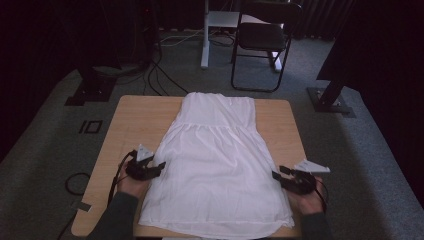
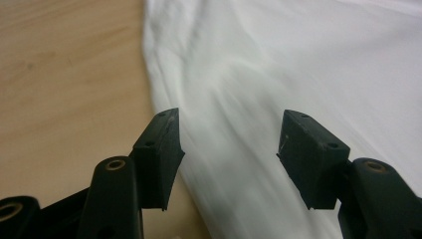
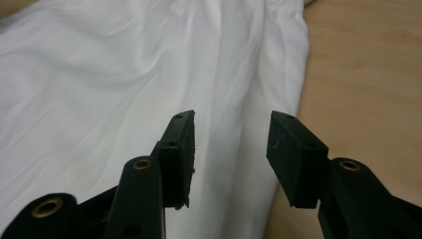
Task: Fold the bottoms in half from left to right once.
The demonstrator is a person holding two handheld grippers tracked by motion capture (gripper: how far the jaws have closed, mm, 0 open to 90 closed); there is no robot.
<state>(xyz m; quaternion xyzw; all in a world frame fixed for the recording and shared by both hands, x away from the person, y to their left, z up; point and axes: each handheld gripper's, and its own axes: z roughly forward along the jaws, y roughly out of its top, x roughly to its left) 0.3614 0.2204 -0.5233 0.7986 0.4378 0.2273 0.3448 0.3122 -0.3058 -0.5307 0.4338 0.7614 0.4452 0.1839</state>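
A white dress (image 1: 215, 160) lies flat along the wooden table (image 1: 135, 120), its narrow top at the far end and its wide hem near me. My left gripper (image 1: 159, 167) hovers at the dress's left edge, jaws apart with nothing between them. In the left gripper view the white cloth (image 2: 278, 74) lies beyond the left gripper (image 2: 230, 137). My right gripper (image 1: 276, 174) is at the dress's right edge, also open. The right gripper view shows the dress's side edge (image 3: 293, 74) ahead of the right gripper (image 3: 232, 135).
A black chair (image 1: 265, 40) and a white desk leg (image 1: 205, 35) stand on the carpet beyond the table. Dark stand bases (image 1: 92, 87) (image 1: 330, 100) flank the far corners. Cables trail on the floor at left. Bare wood runs along both sides of the dress.
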